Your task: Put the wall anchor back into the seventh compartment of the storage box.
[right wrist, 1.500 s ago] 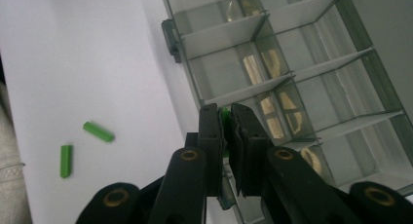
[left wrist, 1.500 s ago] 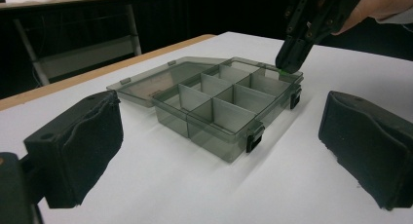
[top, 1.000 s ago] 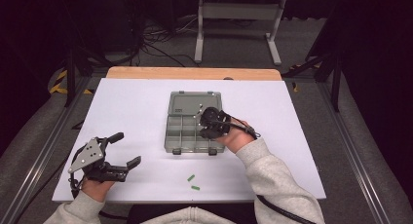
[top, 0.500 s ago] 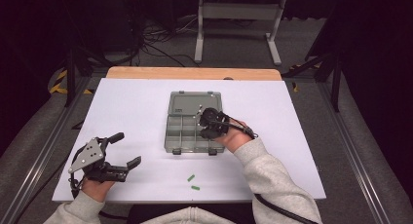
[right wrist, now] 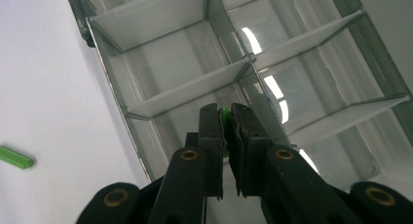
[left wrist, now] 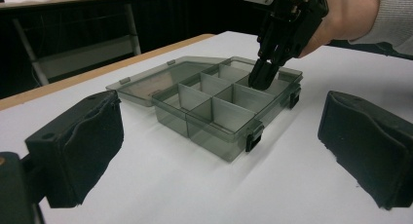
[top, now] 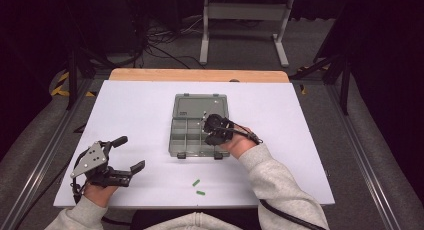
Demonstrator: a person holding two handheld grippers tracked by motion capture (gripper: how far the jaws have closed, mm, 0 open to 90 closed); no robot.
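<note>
Right tongs [right wrist: 225,118] clenched on green piece [right wrist: 224,113] over organizer box [top: 176,126] compartment, left tongs [top: 131,153] released, compartments bare.

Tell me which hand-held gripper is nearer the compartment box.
Right. The right hand-held gripper is over the grey compartment box, pinching a small green piece. The left hand-held gripper sits open on the table, off to the box's left.

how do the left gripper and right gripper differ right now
The left gripper has its jaws spread wide with nothing between them; the right gripper is shut on a small green piece. The left lies low near the table's front edge; the right points down into the compartment box. Both are hand-held.
</note>
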